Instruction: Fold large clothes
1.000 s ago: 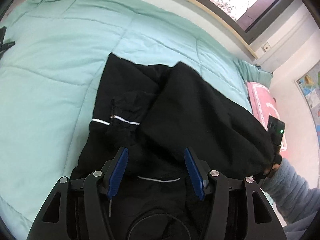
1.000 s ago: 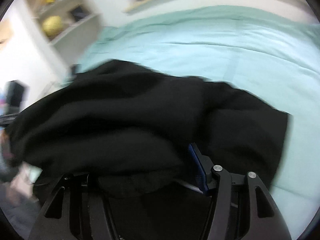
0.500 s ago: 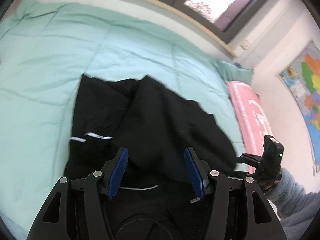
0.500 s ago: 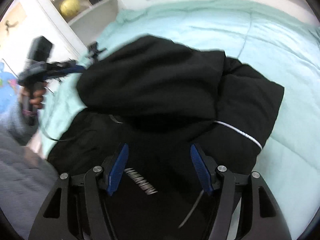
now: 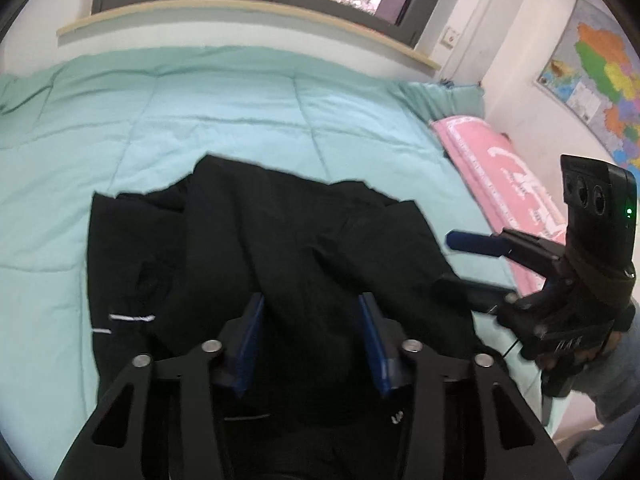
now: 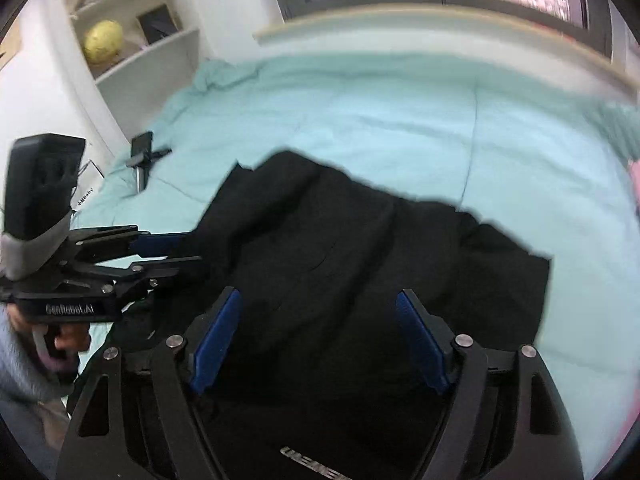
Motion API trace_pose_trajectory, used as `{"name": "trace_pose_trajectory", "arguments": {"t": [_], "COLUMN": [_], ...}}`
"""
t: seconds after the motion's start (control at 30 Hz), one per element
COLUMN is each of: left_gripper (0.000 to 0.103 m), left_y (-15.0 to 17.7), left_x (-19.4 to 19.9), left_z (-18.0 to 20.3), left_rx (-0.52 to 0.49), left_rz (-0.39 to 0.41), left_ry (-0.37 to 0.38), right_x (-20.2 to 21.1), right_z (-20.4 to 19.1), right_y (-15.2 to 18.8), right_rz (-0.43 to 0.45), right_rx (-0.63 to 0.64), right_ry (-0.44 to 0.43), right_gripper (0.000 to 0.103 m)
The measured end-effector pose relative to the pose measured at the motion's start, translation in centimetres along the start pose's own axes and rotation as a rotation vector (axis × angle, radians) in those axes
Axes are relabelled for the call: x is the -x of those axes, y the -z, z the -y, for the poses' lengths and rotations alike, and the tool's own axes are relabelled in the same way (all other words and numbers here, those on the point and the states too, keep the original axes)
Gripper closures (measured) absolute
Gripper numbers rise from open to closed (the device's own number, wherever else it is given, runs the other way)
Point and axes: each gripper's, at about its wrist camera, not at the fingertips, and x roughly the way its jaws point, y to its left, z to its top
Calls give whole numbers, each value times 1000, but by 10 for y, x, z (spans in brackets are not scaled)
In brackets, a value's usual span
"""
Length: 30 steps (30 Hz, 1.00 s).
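Lying across the whole scene, a mint-green quilted bedspread [image 5: 240, 120], reaching back to a wooden ledge [image 5: 248, 12] under the windows; resting on its near half, a black garment [image 5: 280, 248], loosely folded with one layer doubled over another, two short white stripes showing at its left edge in the left wrist view; lying along the bed's right side, touching the bedspread, a pink towel [image 5: 500, 168]; hanging on the far right wall, a coloured map [image 5: 600, 68]; standing at the left in the right wrist view, white shelves [image 6: 132, 36] bearing a yellow ball [image 6: 103, 41]; hovering over the near part of the garment, the left gripper [image 5: 312, 332], jaws closing with a raised fold of black cloth between them, pressing contact impossible to confirm; hovering likewise, the right gripper [image 6: 318, 336], jaws opening wide, cloth lying below and between them but unpinched.
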Motion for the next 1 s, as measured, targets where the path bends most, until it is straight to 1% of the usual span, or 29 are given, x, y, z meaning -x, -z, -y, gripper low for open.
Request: {"name": "trace_pose_trajectory", "arguments": {"t": [0.03,0.13,0.17,0.2,0.27,0.33,0.4,0.47,0.5,0.53,0.57,0.6,0.67,0.73,0.77,0.83,0.9,1.0], "left_gripper": [64,67,67,67,67,67,67,67,67,67,67,67,67,66,66,66,66,67], "left_y": [2,14,20,25,30,35,39,36,30,24,20,12,-3,-18,-28,-38,-41,-36], "left_x": [-7,-40,-55,-65,-76,-84,-88,-84,-76,-67,-58,-38,-12,-1,-3,-17,-39,-73], "left_z": [-2,-16,-25,-32,-42,-45,-43,-39,-37,-35,-34,-30,-23,-20,-19,-20,-25,-32], "left_rx": [7,44,68,95,124,108,76,69,87,102,107,97,76,66,60,47,52,74], "left_rz": [-12,-90,-139,-168,-180,-179,-180,-199,-216,-208,-180,-104,-3,47,54,35,-7,-70], "left_ry": [-13,-61,-66,-56,-33,-35,-53,-75,-76,-67,-54,-27,3,23,13,-30,-50,-95], "right_x": [-14,-53,-64,-77,-90,-102,-109,-104,-96,-90,-75,-57,-38,-29,-31,-40,-60,-102], "right_z": [-2,0,1,4,6,8,9,7,6,4,3,2,1,4,9,20,29,41], "right_y": [5,25,31,37,45,51,51,43,37,27,20,10,-5,-20,-28,-37,-32,-16], "right_rz": [-33,-119,-144,-162,-175,-180,-196,-223,-220,-208,-176,-129,-63,-10,6,-4,-47,-142], "right_rx": [5,59,67,67,63,64,53,43,46,49,56,74,101,88,64,4,-47,-99], "right_ry": [19,103,121,132,156,173,180,169,150,138,110,88,108,132,131,127,129,117], "right_gripper": [21,22,23,23,23,23,23,23,24,25,25,25,25,24,23,23,23,24]}}
